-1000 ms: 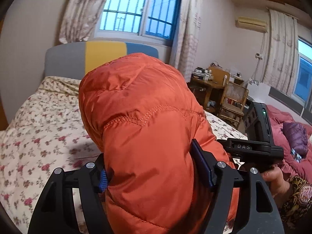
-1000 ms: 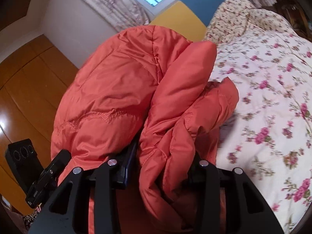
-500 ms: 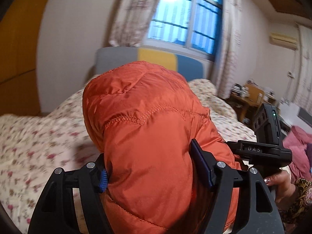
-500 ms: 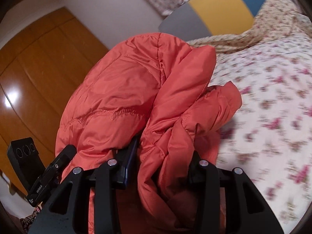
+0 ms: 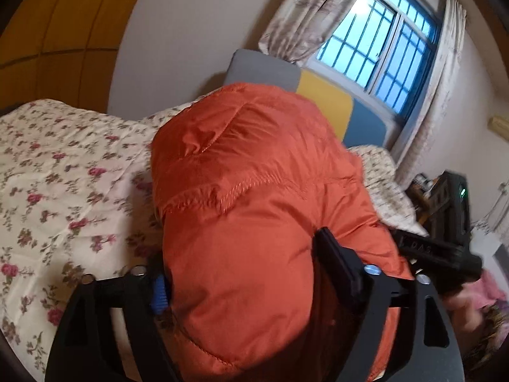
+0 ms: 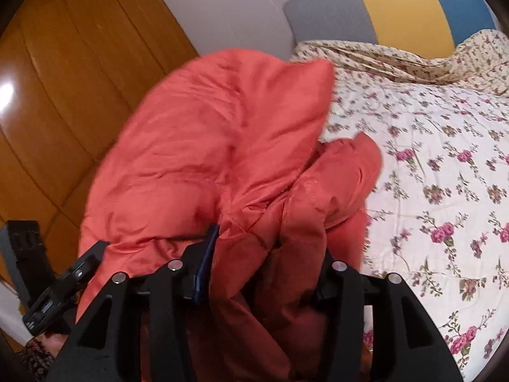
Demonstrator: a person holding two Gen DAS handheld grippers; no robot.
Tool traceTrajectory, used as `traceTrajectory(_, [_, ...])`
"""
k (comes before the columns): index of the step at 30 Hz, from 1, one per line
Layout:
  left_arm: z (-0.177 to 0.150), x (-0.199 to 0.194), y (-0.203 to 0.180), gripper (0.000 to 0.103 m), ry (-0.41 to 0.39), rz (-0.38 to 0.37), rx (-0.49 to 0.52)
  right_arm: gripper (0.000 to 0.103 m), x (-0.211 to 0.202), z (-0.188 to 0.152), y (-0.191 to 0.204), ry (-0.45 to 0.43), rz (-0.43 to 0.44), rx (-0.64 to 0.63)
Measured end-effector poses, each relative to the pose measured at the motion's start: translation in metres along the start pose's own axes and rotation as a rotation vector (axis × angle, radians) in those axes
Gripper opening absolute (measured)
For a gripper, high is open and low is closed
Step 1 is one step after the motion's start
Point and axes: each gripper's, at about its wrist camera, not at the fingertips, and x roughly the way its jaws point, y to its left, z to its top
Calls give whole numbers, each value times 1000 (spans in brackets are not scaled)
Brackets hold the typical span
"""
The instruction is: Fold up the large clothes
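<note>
Dim, warm indoor light, with cool blue daylight from the window (image 5: 385, 44) at two o'clock. Bright glare spot on the wooden wardrobe (image 6: 8, 94) at nine o'clock. Strong motion blur on the orange jacket (image 6: 222, 146). Heavy fisheye bending, black corners all around.

- The right gripper (image 6: 264, 270), at six o'clock, has its jaws opening with bunched orange jacket (image 6: 222, 146) between them.
- The jacket billows toward eleven o'clock over the floral bedspread (image 6: 445, 159).
- The left gripper (image 6: 57, 289) sits at eight o'clock.
- A grey, yellow and blue headboard (image 6: 397, 9) stands at one o'clock; wooden panelling (image 6: 63, 79) fills ten o'clock.
</note>
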Motion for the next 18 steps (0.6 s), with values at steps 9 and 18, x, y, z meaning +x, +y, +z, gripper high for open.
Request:
traceTrajectory(9, [-5,-5,-10,98,22,130,39,62,-11,-16,-10,-25,-186,-16])
traceTrajectory(18, [26,9,-30,100,-13,276,94,66,-15,-25,-6,-30,-297,-34])
